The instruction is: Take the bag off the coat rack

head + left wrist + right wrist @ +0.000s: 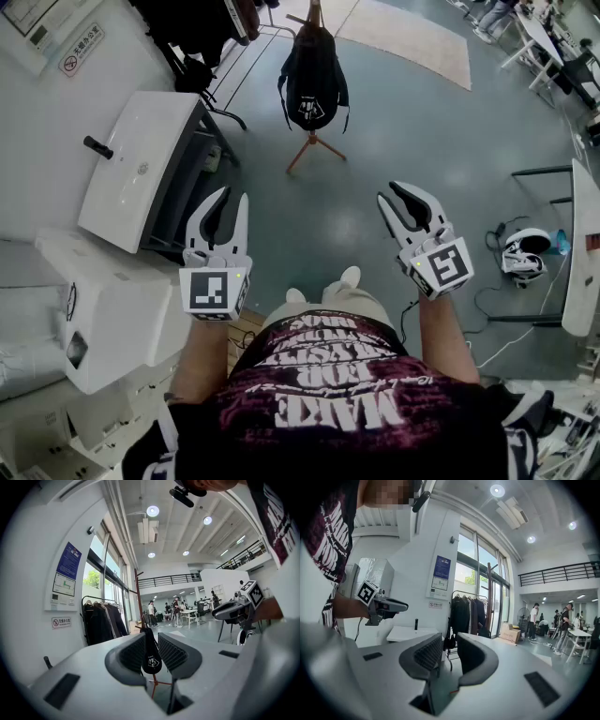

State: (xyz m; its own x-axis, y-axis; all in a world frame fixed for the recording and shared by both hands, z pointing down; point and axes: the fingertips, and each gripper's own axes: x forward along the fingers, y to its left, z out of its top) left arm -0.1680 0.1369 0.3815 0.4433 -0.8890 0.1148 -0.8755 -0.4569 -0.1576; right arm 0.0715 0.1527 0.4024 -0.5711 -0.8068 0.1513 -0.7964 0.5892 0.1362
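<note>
My left gripper (233, 197) and right gripper (394, 193) are held out side by side in front of me. The fingers on both are spread apart with nothing between them. A smooth white desk (141, 173) juts in on the left, near the left gripper. Across open grey floor (394, 131), well apart from both grippers, the bag (312, 82) hangs on the coat rack (315, 150). It is a soft black backpack with a white logo and drooping straps, above slim wooden tripod legs. A pale rug (417, 37) lies beyond.
</note>
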